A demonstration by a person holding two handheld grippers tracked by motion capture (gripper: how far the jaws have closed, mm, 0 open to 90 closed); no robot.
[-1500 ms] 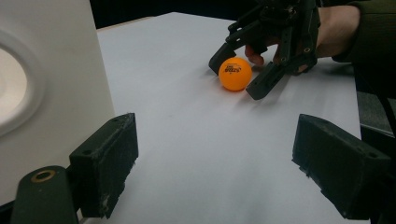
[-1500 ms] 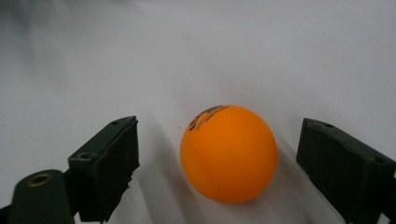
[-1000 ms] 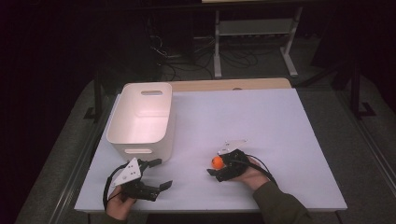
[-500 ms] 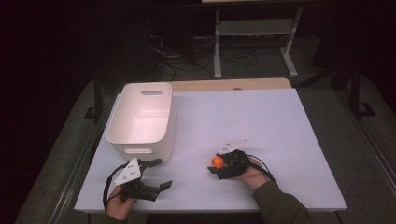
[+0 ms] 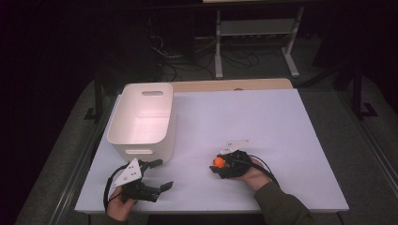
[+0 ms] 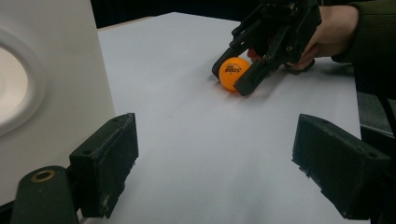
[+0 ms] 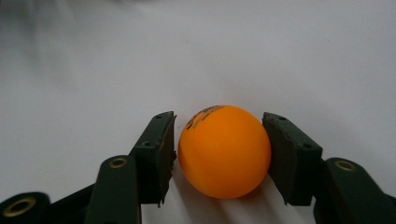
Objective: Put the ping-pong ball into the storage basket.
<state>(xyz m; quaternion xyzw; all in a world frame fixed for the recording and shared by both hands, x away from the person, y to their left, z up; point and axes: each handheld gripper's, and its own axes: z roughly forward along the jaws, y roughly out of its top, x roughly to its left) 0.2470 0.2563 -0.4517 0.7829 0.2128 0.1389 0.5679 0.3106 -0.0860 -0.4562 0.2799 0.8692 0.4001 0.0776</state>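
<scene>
Since the right tongs (image 7: pixel 219 149) already bracket the orange ball (image 7: pixel 224 150) low on the white bench (image 5: pixel 263 117), with both pads against or just shy of its sides, the grip should be closed gently and squarely across the ball's widest part; a hard or off-centre pinch would likely squirt so light and round a thing away. Lift straight up once it sits firm, then carry it toward the white bin (image 5: pixel 141 119), which stands well apart to the left. The left tongs (image 5: pixel 157 176) gape wide, holding nothing, near the bin's front wall.
</scene>
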